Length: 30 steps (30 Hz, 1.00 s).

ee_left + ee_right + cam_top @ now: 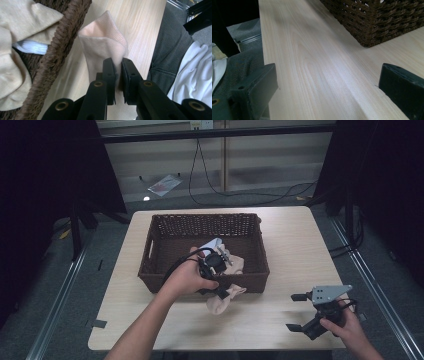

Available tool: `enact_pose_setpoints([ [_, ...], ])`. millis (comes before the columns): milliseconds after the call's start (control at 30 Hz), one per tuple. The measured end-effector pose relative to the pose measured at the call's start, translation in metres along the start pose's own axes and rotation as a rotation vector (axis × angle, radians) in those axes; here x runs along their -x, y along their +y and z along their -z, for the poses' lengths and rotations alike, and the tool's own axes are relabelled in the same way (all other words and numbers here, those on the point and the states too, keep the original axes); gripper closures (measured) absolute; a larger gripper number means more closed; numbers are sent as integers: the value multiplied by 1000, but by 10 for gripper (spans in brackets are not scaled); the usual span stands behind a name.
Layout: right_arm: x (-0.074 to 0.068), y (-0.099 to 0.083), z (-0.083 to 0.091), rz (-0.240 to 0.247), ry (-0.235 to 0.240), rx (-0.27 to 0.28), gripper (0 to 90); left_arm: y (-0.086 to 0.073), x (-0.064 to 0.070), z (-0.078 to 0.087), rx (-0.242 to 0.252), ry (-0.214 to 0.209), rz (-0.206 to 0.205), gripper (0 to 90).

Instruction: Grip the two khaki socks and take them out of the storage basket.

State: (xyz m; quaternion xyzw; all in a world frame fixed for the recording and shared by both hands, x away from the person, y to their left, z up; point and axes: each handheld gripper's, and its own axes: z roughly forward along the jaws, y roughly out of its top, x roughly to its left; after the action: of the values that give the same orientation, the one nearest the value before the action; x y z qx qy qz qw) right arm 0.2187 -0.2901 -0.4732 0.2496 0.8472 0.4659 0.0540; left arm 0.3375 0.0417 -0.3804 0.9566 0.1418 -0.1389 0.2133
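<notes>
A dark brown wicker basket (155, 270) stands in the middle of the light wooden table (295, 245). My left gripper (223, 292) is at the basket's front wall, shut on a beige sock (220, 304) that hangs down outside the basket onto the table. In the left gripper view the sock (100, 42) is pinched between the jaws of that gripper (118, 65), beside the basket's rim (60, 42). More beige cloth (15, 37) lies inside the basket. My right gripper (298, 312) rests low at the table's front right, open with nothing between its fingers.
In the right gripper view the basket's corner (374, 22) stands ahead to the right, with bare table (312, 62) in front of the jaws. The person's lap lies just past the table's near edge. Cables trail on the floor behind the table.
</notes>
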Motion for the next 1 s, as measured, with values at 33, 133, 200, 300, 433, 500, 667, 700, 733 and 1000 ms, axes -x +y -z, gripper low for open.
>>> enact_pose_setpoints([
  [33, 0, 0, 0, -1, -3, -2, 13, 0, 0, -1, 3, 2, -5, 825],
  [133, 0, 0, 0, 0, -6, -1, 13, 0, 0, -5, 2, -5, -4, 821],
  [200, 0, 0, 0, 1, -7, -2, 13, 0, -1, -6, -11, -11, -8, 819],
  [300, 0, 0, 0, 1, 1, 0, 13, 0, -1, -11, -7, -5, 1, 815],
  [433, 0, 0, 1, 2, -2, 0, 13, -1, -3, -13, -13, -5, 0, 805],
  [500, 0, 0, 1, 2, -5, -3, 13, -1, -2, -13, -7, -7, -1, 771],
  [667, 0, 0, 0, 1, -5, -3, 13, 0, -2, -7, 12, -1, -15, 663],
  [700, 0, 0, 0, 1, -4, -2, 13, 0, -1, -6, 16, -2, -4, 655],
  [733, 0, 0, 0, 1, -4, -3, 13, 0, -1, -3, 12, -9, -4, 651],
  [1000, 0, 0, 0, -1, 2, -2, 13, 4, 0, 19, 44, 2, 16, 555],
])
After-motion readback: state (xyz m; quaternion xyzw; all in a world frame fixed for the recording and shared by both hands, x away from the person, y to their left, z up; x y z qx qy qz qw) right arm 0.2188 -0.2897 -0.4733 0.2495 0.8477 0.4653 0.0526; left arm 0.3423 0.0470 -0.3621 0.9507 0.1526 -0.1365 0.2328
